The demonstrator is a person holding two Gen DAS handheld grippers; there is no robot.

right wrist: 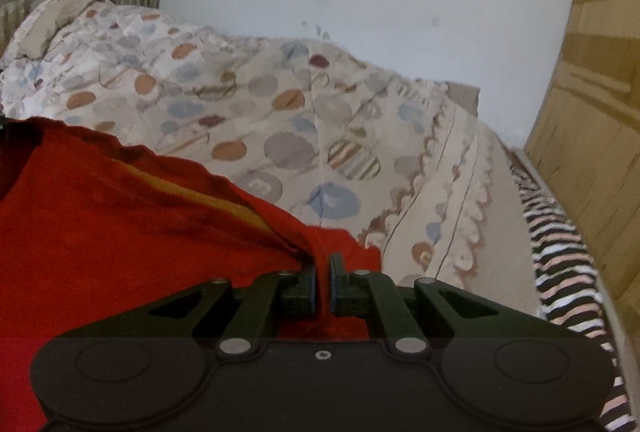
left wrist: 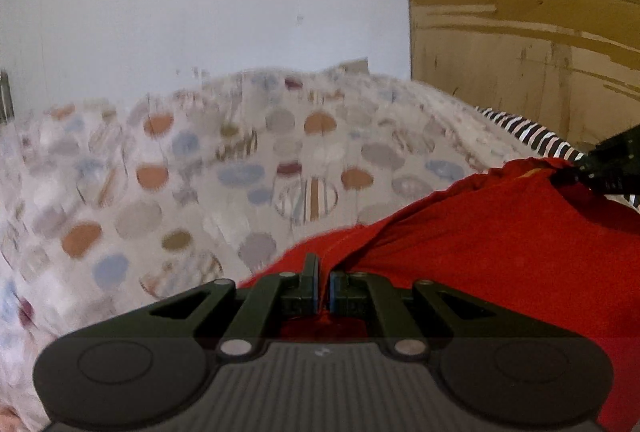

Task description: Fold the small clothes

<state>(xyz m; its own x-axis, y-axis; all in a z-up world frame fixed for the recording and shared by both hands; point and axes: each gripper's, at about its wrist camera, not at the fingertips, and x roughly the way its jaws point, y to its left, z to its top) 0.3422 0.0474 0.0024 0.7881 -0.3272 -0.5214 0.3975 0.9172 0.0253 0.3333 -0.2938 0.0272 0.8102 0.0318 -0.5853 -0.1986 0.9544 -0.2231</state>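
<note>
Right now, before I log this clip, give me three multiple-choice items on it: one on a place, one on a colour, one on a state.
1. Where does the striped cloth lie?
A. along the bed's edge by the wooden furniture
B. on the pillow
C. between the left gripper's fingers

2. What colour is the garment being held?
A. blue
B. red
C. white

3. How are the left gripper and right gripper?
A. both open and free
B. only the left shut
C. both shut on the garment

Answers: 1 A, it runs beside the wooden panel. 2 B, red fabric fills both views. 3 C, fabric is pinched between each pair of fingers.
</note>
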